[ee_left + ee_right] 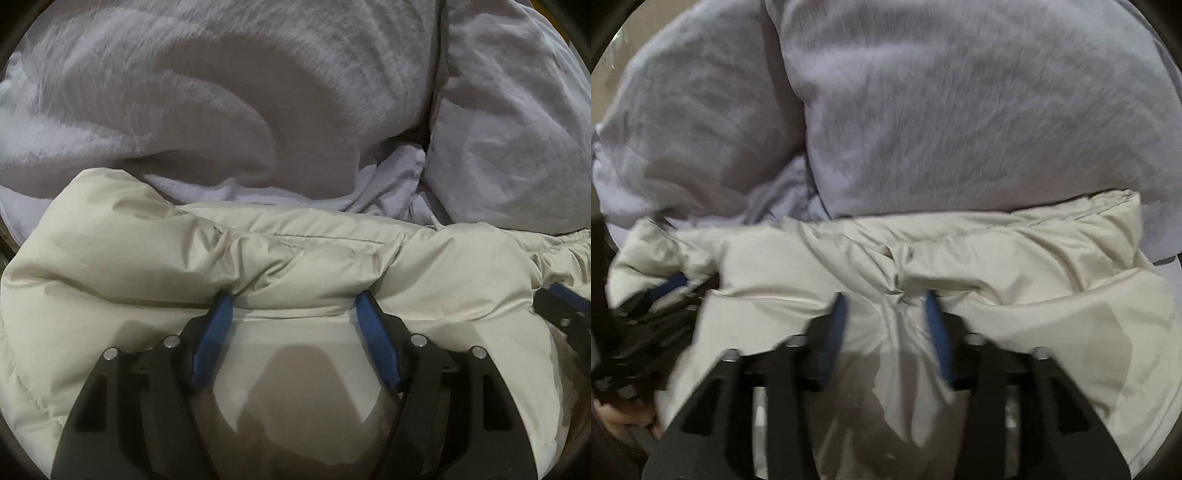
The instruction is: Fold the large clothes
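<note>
The puffy cream jacket (295, 258) is lying on a bed w/ a fluffy blanket (184, 110). Both grippers, left (293, 299) & right (886, 301), are held wide, nothing gripped. The fold should be pressed flat w/ 2 grippers.

A rumpled pale lilac-grey bedspread (207, 103) fills the far scene; a matching plump pillow (509, 122) lies far right.
</note>
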